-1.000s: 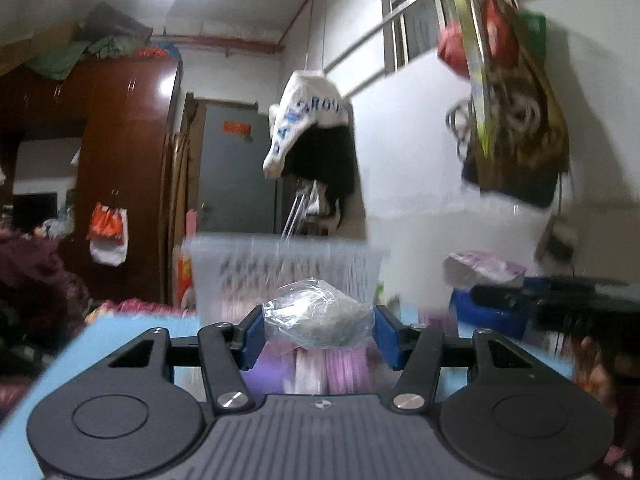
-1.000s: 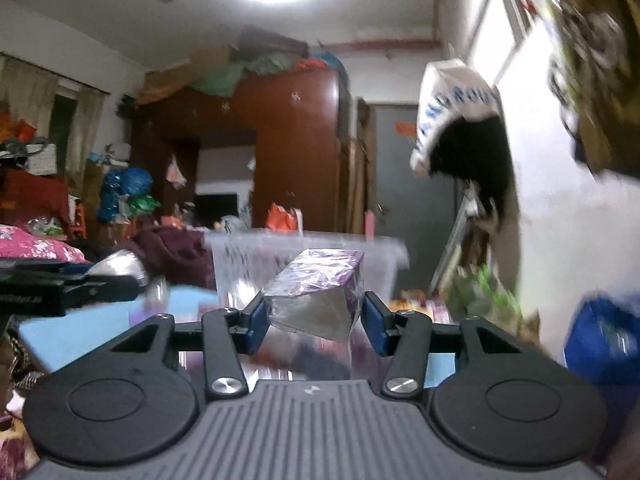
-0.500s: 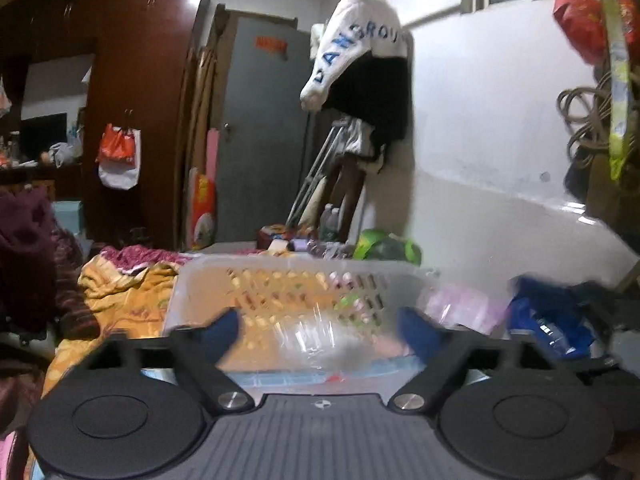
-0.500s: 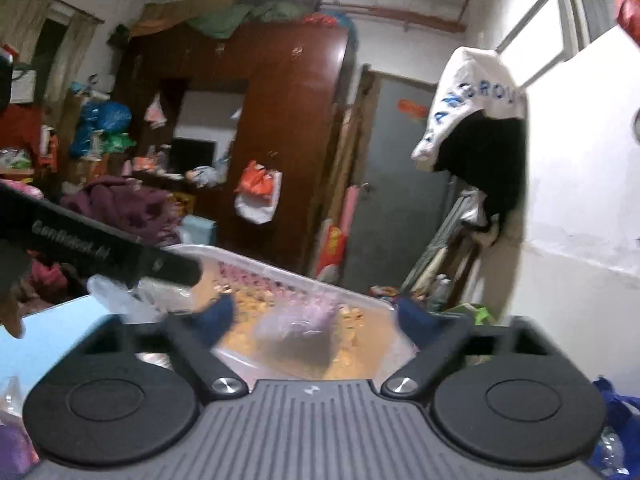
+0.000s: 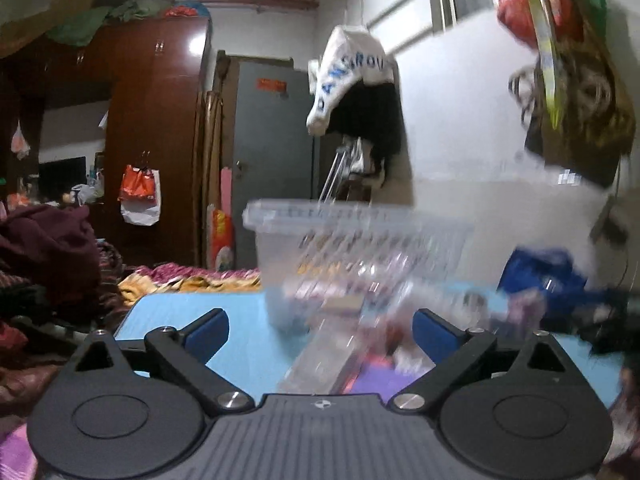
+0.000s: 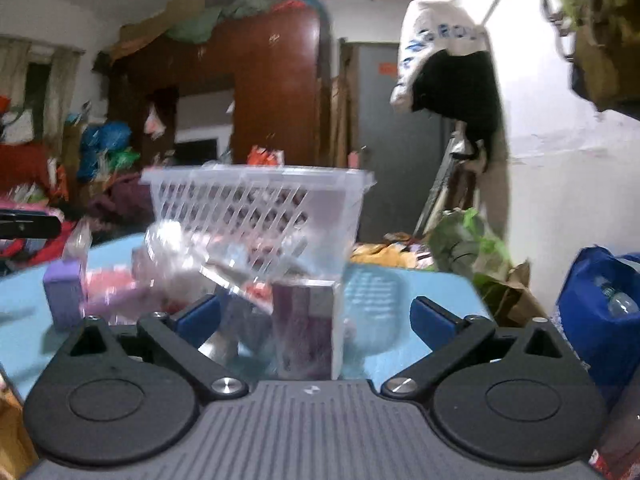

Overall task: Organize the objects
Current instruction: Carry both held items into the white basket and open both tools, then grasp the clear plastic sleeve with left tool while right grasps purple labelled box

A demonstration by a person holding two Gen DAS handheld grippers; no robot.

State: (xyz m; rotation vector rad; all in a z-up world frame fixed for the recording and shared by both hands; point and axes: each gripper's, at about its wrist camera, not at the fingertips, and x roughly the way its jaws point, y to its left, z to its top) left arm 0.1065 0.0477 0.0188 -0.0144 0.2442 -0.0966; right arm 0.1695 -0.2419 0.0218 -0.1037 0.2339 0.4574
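Observation:
A clear plastic basket (image 6: 260, 204) stands on the light blue table (image 6: 24, 320); it also shows blurred in the left wrist view (image 5: 352, 248). My left gripper (image 5: 320, 330) is open and empty, low over the table in front of the basket, with a clear flat packet (image 5: 324, 360) lying ahead of it. My right gripper (image 6: 314, 316) is open and empty. A purple-and-silver box (image 6: 308, 324) stands on the table between its fingers. A small purple box (image 6: 64, 296) and pink and clear packets (image 6: 116, 284) lie to the left.
A blue bag (image 6: 604, 308) sits at the right, beside a green and brown paper bag (image 6: 480, 256). Piled clothes (image 5: 44, 264) lie left of the table. A dark wardrobe (image 5: 152, 140) and grey door (image 5: 272, 140) stand behind. Bags hang on the right wall (image 5: 572, 92).
Both grippers opened and let go of their loads, the clear bag and the purple packet, over the basket. Both then drew back and dropped low in front of the basket.

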